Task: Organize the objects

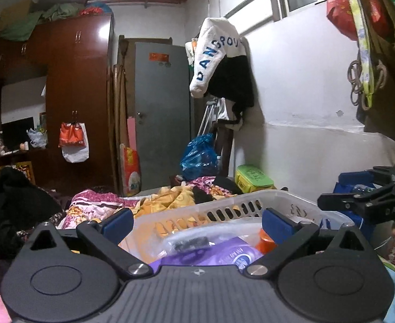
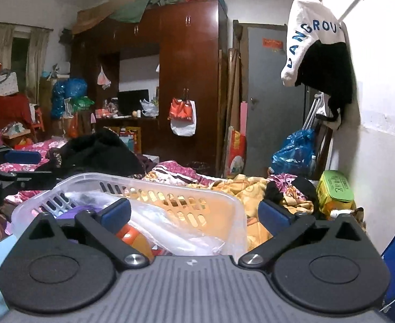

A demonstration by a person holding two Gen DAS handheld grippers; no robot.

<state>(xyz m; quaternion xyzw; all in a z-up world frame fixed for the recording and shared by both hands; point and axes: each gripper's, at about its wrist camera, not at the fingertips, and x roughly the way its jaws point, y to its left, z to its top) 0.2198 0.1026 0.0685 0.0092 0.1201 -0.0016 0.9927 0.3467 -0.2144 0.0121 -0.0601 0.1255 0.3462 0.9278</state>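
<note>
At 6 o'clock in each wrist view, nearest the lens: one two-finger tool. Left gripper [image 1: 196, 224], jaws spread wide, nothing between the blue pads. Right gripper [image 2: 194, 215], jaws likewise released, gripping nothing.

Just beyond the fingers: white slotted plastic basket [image 1: 240, 204], resting on the bed. Contents: purple packet [image 1: 224, 254], orange-capped item [image 1: 264, 241], clear plastic bags [image 2: 175, 226]. In the right view the basket sits at 9 to 10 o'clock of the gripper.

Under and behind the basket: yellow floral bedding [image 2: 240, 188]. At 9 o'clock, black clothing heap [image 2: 103, 153]. At 3 o'clock, by the wall: green-lidded box [image 2: 334, 191].

Farther, at 1 o'clock: blue plastic bag [image 2: 291, 153]; white lettered garment [image 2: 307, 40] hanging over black cloth.

Farthest, 12 o'clock: grey door [image 1: 161, 113]; dark wooden wardrobe [image 2: 189, 80] at 11 o'clock.
</note>
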